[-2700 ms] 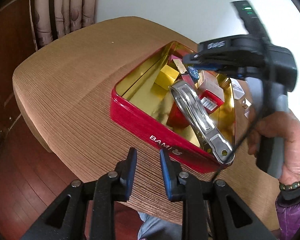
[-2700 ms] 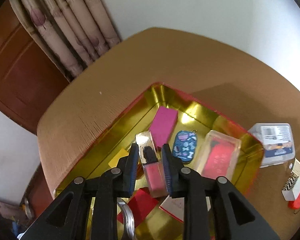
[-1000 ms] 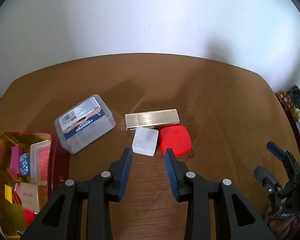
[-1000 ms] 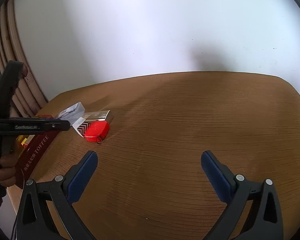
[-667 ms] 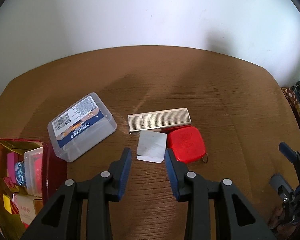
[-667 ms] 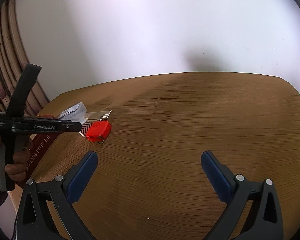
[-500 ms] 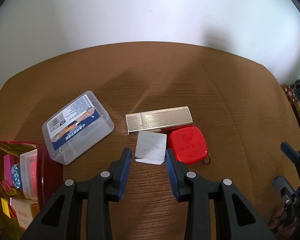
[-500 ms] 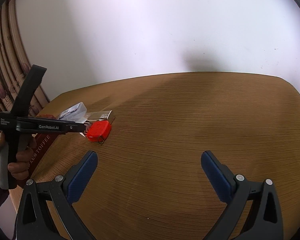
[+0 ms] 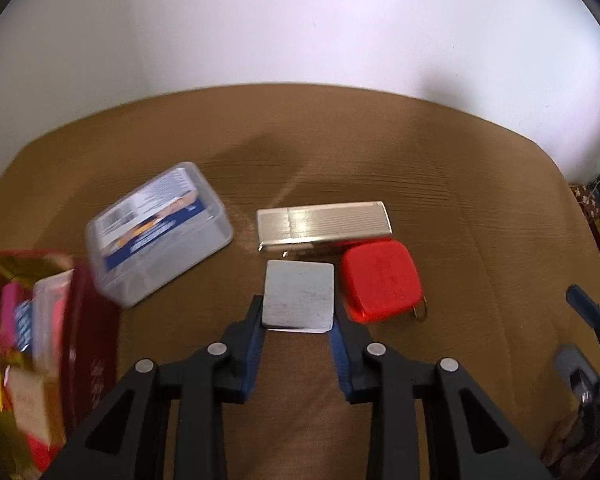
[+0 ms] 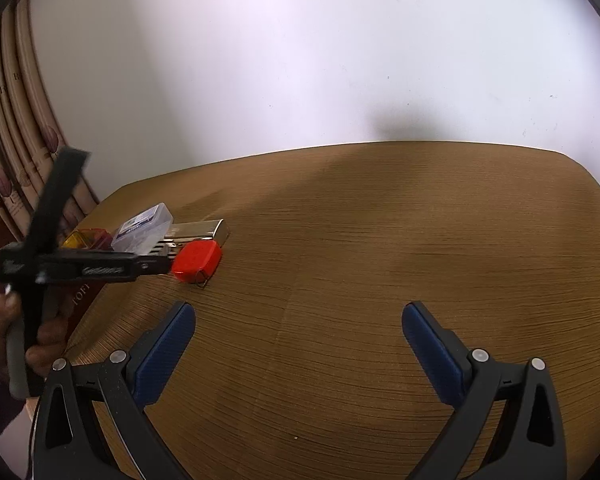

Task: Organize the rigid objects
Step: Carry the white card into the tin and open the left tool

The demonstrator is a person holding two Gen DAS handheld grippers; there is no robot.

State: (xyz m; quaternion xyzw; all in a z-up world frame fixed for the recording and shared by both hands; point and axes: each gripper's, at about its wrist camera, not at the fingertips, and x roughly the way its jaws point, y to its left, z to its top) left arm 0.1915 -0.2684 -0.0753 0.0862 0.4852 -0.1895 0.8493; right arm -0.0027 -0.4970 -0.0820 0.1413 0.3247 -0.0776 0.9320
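A small white square block (image 9: 299, 295) lies on the brown table, its near edge between the fingertips of my left gripper (image 9: 298, 322). The jaws stand just wider than the block; I cannot tell if they touch it. Right of it lies a red square tape measure (image 9: 380, 286), also seen in the right wrist view (image 10: 197, 255). Behind it lies a ribbed silver bar (image 9: 324, 225). A clear plastic box (image 9: 158, 230) with a blue label lies to the left. My right gripper (image 10: 298, 326) is wide open and empty over bare table.
A red tin with a gold inside (image 9: 96, 344) sits at the left table edge, holding several small items. The left gripper's body (image 10: 80, 268) and the hand holding it show in the right wrist view. Curtains hang at the left (image 10: 8, 152).
My left gripper has moved forward and down to the white block, which now sits between its fingertips. The right gripper has stayed still and wide open.
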